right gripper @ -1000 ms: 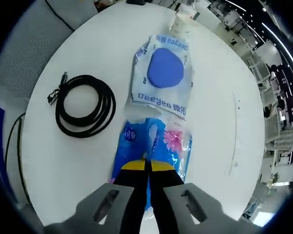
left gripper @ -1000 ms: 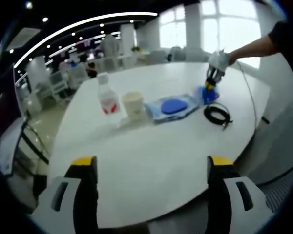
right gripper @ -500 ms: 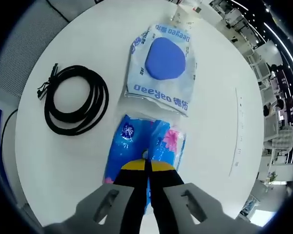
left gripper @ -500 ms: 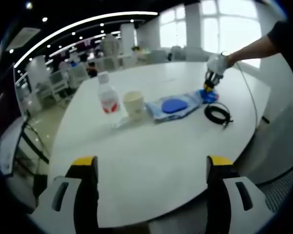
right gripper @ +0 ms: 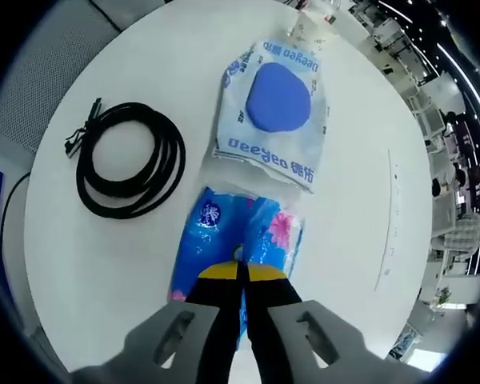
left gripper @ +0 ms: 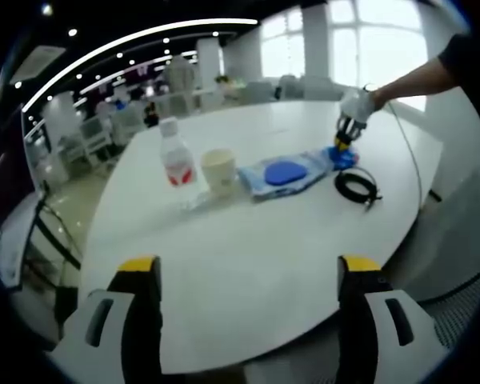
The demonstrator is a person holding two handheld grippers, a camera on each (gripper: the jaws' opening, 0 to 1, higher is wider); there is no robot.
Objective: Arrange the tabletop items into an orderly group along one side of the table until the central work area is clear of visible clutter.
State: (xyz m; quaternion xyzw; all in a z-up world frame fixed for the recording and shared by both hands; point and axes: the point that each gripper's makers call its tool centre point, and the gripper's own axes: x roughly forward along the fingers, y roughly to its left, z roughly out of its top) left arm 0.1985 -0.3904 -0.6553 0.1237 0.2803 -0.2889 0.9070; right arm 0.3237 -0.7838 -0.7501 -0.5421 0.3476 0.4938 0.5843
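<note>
In the right gripper view my right gripper (right gripper: 242, 272) is shut on the near edge of a blue flowered tissue packet (right gripper: 236, 240) on the white round table (right gripper: 360, 160). Just beyond it lies a white wipes pack with a blue lid (right gripper: 276, 108), with a small gap between them. A coiled black cable (right gripper: 130, 160) lies to the left. In the left gripper view my left gripper (left gripper: 248, 268) hangs open over the table's near edge, far from everything. There a water bottle (left gripper: 176, 156), a paper cup (left gripper: 218, 170), the wipes pack (left gripper: 284, 174) and the tissue packet (left gripper: 342, 157) form a row, with the right gripper (left gripper: 344, 140) above the packet.
The cable (left gripper: 356, 187) sits near the table's right edge. A thin cord (left gripper: 408, 152) runs across the table's right side. A person's bare forearm (left gripper: 416, 76) reaches in from the right. Office desks and chairs stand beyond the table. The wide near half of the table (left gripper: 248, 240) is bare.
The tissue packet, held in my right gripper, has drawn back from the wipes pack, so a gap now shows between them. The left gripper has stayed put.
</note>
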